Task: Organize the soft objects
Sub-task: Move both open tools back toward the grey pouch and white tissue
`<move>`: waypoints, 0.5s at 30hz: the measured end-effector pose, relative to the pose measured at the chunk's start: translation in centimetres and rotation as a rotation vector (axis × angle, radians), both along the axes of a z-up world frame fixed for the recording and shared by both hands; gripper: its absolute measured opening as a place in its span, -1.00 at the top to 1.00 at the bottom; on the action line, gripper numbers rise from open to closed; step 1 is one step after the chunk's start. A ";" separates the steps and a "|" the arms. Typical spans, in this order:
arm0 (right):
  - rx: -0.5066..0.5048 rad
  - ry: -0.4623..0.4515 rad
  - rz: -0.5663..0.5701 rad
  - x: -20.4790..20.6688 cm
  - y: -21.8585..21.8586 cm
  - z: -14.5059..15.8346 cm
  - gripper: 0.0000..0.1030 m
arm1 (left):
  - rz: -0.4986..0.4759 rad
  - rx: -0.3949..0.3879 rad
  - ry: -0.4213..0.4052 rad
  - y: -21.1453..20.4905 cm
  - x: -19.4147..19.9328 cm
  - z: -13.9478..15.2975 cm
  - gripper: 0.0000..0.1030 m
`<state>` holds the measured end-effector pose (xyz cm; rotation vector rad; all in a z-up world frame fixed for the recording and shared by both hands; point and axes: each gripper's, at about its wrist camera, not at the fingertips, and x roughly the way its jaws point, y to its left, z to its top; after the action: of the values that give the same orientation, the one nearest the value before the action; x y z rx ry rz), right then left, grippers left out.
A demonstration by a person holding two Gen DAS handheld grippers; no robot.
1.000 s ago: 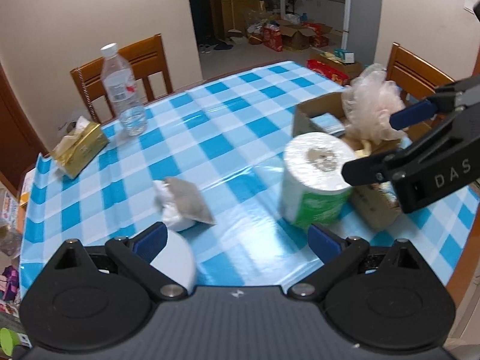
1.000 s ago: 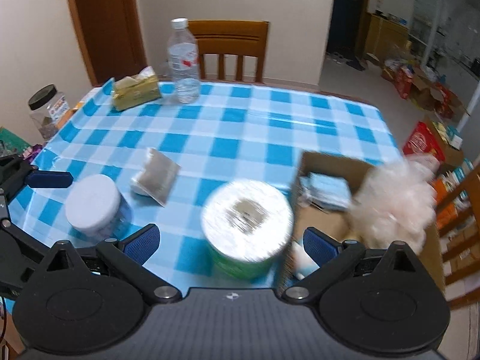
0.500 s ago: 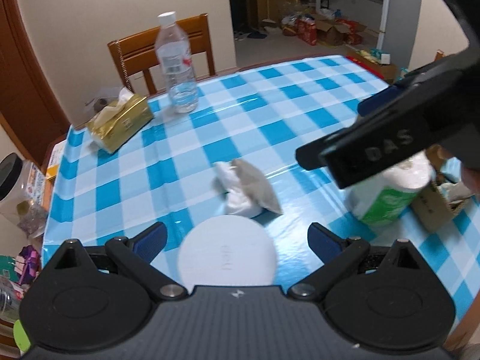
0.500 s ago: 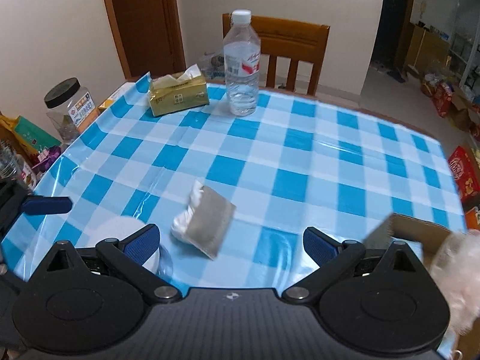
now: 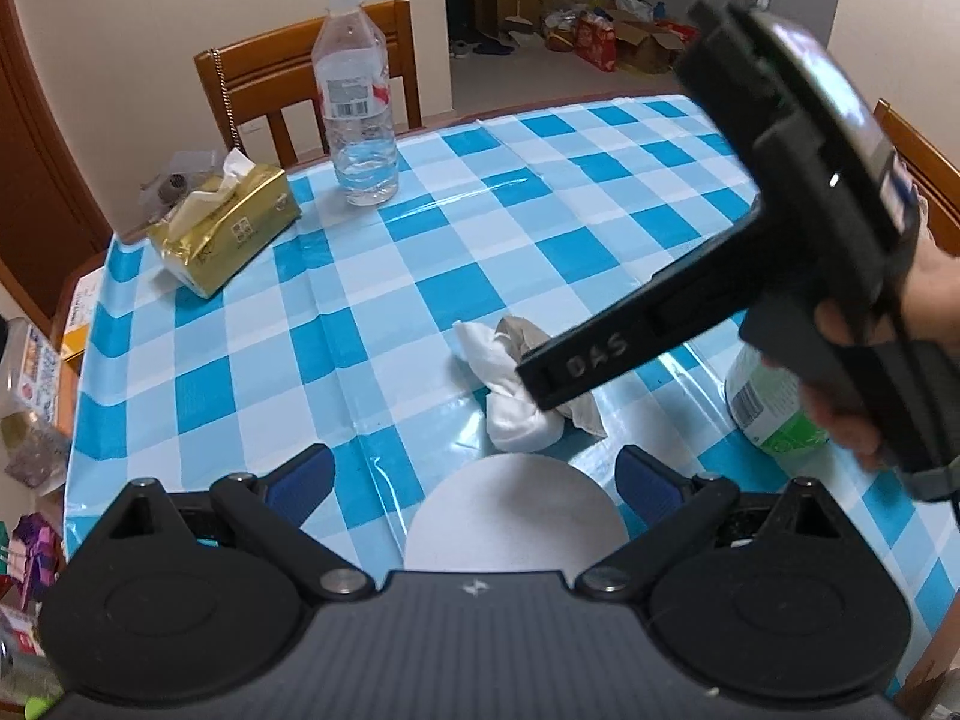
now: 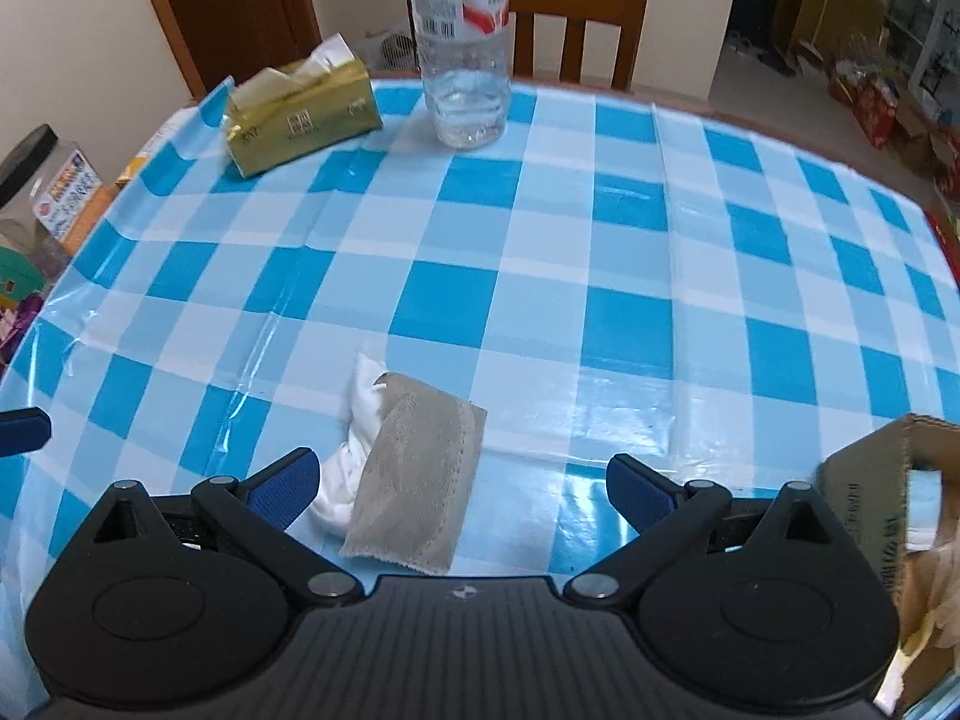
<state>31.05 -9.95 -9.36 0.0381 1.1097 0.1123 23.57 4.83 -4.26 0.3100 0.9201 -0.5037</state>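
A grey and white cloth bundle (image 6: pixel 408 480) lies on the blue checked tablecloth, just ahead of my right gripper (image 6: pixel 462 489), which is open and empty above it. In the left wrist view the bundle (image 5: pixel 516 396) is partly hidden behind the right gripper's body (image 5: pixel 780 252). My left gripper (image 5: pixel 474 480) is open, with a white round lid (image 5: pixel 516 516) between its fingers. A toilet paper roll (image 5: pixel 774 402) stands at the right. The cardboard box (image 6: pixel 870 498) is at the right edge.
A water bottle (image 6: pixel 462 42) and a gold tissue pack (image 6: pixel 300 114) stand at the far side of the table (image 6: pixel 630 252). A wooden chair (image 6: pixel 576 6) is behind them. A jar (image 6: pixel 48 180) and clutter sit off the left edge.
My right gripper has moved left and forward from the toilet roll and box to above the cloth bundle. My left gripper has swung left, bringing the white lid between its fingers.
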 end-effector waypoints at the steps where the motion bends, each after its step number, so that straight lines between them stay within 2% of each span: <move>1: -0.001 0.007 -0.001 0.2 0.1 -0.3 -1.00 | -0.006 -0.002 0.004 0.0 0.3 -0.1 -0.93; 7: -0.010 0.036 -0.012 1.3 0.1 -1.6 -1.00 | -0.047 -0.007 0.033 -0.2 1.9 -0.6 -0.93; 15: -0.076 0.050 -0.042 1.3 -1.0 -2.0 -1.00 | -0.065 -0.009 0.039 -0.6 2.8 -1.0 -0.93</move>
<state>32.38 -10.98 -11.32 -0.0037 1.1611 0.0323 26.35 4.21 -5.26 0.3243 0.9476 -0.5754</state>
